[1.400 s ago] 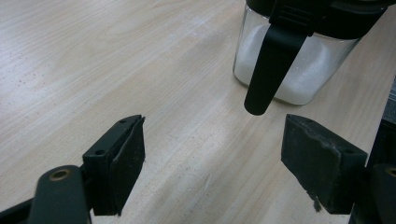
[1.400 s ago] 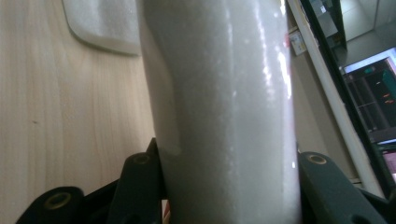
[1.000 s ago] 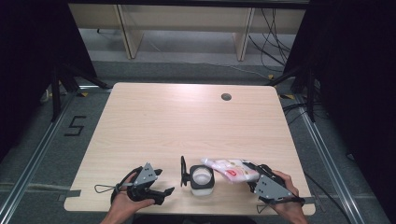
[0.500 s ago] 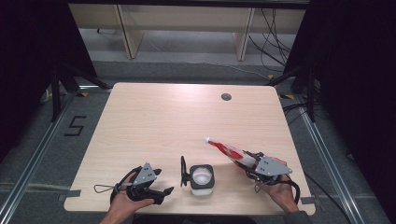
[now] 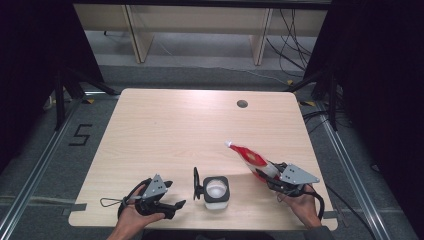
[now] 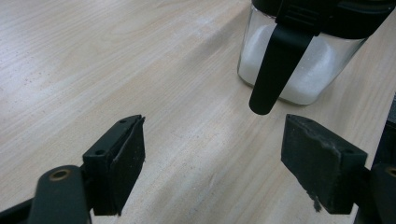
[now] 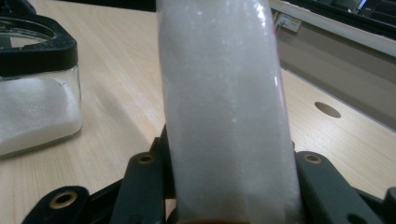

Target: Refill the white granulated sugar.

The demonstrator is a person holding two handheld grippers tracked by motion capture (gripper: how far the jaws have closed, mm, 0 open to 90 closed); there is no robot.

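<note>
red-white bag (image 5: 252,160) between right claw (image 5: 272,176) jaws

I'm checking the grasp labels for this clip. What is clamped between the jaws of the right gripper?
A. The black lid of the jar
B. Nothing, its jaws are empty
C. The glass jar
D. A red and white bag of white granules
D: the right gripper has its jaws closed on the bag, which sticks up from them at a slant, while the jar stands apart on the table.
</note>
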